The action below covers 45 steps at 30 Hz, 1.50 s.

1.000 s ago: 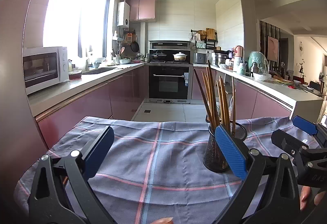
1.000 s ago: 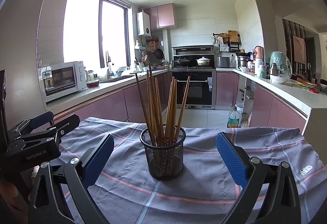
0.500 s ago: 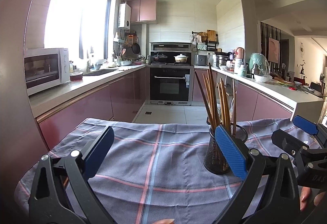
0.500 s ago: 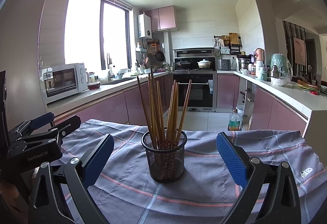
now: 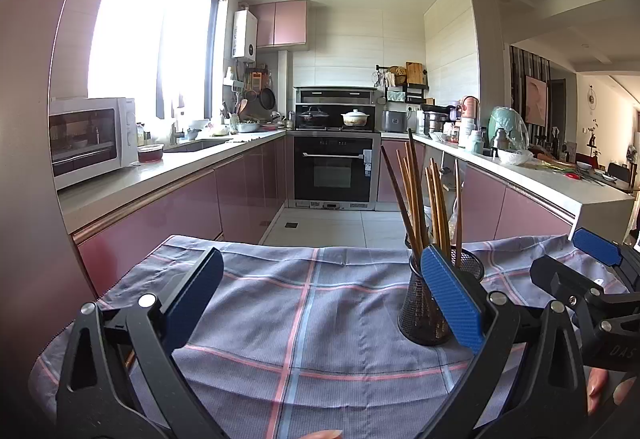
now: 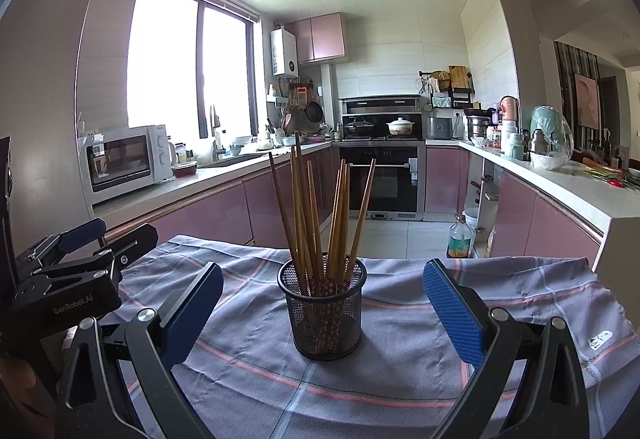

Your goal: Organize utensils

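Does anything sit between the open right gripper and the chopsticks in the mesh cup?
Nothing visible does. The right gripper is open and faces the mesh cup of chopsticks across bare plaid cloth. The left gripper stays off to the side.

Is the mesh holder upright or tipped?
Upright: the mesh holder stands flat on the cloth, chopsticks fanning up from its open top.
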### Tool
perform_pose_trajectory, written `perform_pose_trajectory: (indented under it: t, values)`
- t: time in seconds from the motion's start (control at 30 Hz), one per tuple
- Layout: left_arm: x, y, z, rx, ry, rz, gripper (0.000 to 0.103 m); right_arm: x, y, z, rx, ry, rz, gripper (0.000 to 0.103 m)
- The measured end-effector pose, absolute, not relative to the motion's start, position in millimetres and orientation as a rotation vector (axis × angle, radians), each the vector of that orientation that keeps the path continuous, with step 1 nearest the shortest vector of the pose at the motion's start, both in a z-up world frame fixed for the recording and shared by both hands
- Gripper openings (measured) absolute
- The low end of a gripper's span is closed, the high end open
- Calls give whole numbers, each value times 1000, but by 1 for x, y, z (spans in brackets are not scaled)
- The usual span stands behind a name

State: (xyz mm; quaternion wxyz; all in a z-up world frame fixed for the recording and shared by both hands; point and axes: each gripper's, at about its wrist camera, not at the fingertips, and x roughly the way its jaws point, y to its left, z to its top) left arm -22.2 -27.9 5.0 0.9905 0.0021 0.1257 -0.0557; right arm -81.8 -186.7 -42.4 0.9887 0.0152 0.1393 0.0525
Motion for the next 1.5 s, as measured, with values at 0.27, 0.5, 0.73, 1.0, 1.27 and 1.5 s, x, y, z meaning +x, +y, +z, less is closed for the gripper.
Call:
perform_pose_trajectory:
  t: [0.27,0.5,0.73,1.0,1.27,1.5]
  values:
    - [-22,-28,5,3,251,-112,97,-82,-188,-43,34,282,109,97]
    - [-21,-29,5,6,251,-112,98,-82,-188,-43,34,283,107,97]
    - [-20,-28,5,4,254,-112,98,-82,-188,-43,34,283,104,97]
    - [-21,-28,5,4,252,-112,98,-81,-184,-44,36,287,104,97]
    - [-21,-29,5,6,252,-112,98,-81,-185,-44,37,287,104,97]
    - [-21,-29,5,6,252,-111,98,-81,-184,-44,38,286,105,97]
